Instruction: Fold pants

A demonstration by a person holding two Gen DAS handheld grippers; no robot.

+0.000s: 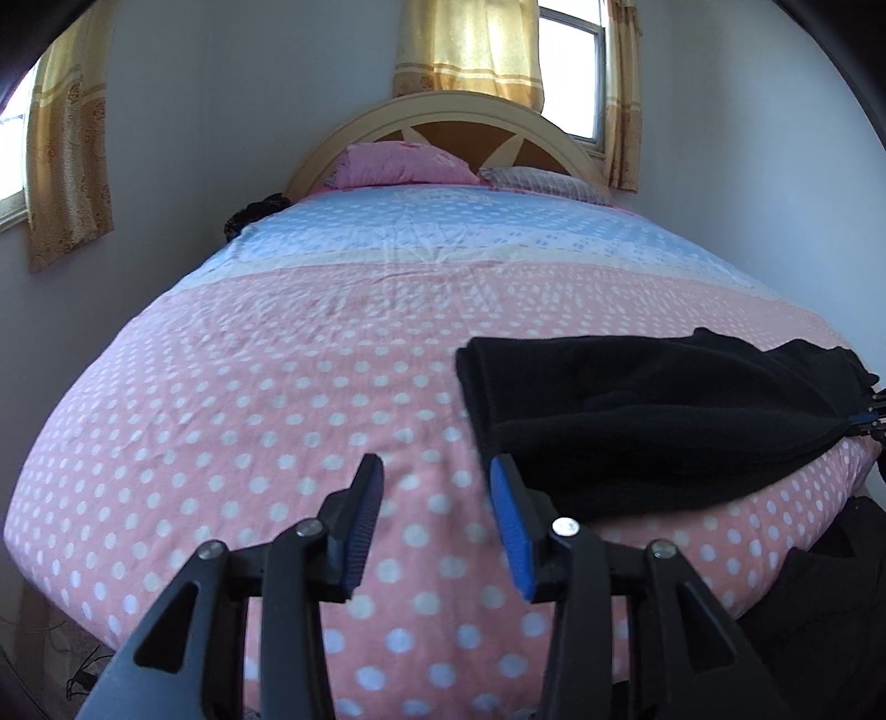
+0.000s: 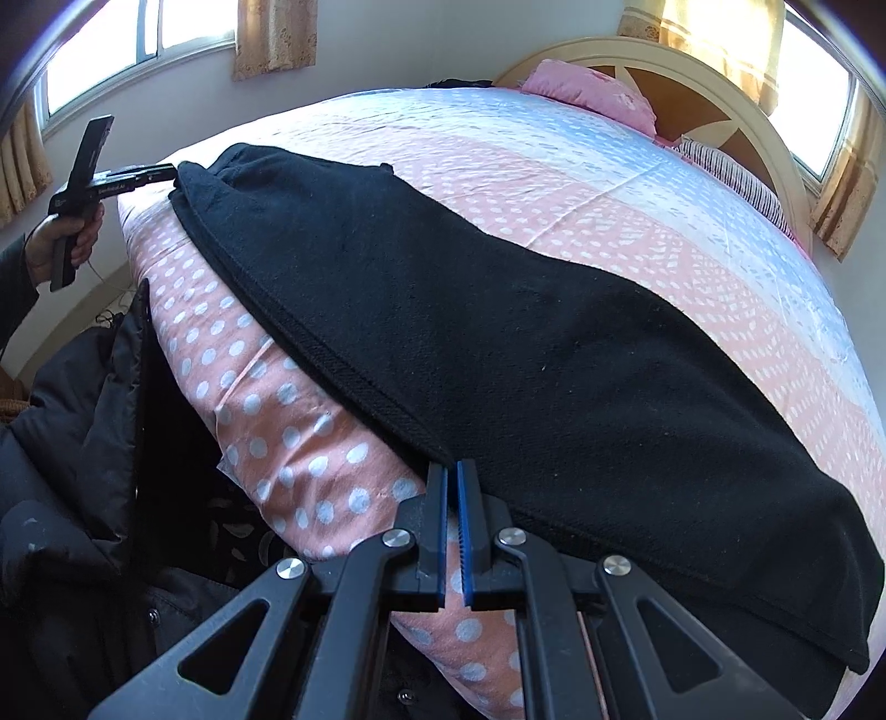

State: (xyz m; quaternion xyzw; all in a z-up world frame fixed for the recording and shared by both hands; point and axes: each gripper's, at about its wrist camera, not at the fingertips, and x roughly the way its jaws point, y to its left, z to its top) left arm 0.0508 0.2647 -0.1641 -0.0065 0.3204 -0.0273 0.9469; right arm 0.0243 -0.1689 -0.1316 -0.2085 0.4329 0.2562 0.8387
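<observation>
Partly, right gripper [image 2: 451, 471] hides pants [image 2: 498, 332] edge.

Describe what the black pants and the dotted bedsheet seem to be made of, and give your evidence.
Black pants: probably fleece or a thick knit, matte and fuzzy, with a ribbed edge. Dotted bedsheet: likely thin woven cotton, matte and printed, with fine creases.

A bedroom in a home is shown; a bed [image 1: 277, 387] is covered with a pink and blue dotted sheet [image 2: 554, 166]; an arched wooden headboard [image 1: 443, 119] is set against the far wall; a pink pillow [image 1: 398, 163] and a striped pillow [image 1: 548, 183] are laid before it; windows [image 1: 573, 66] are hung with yellow curtains [image 1: 470, 50].
</observation>
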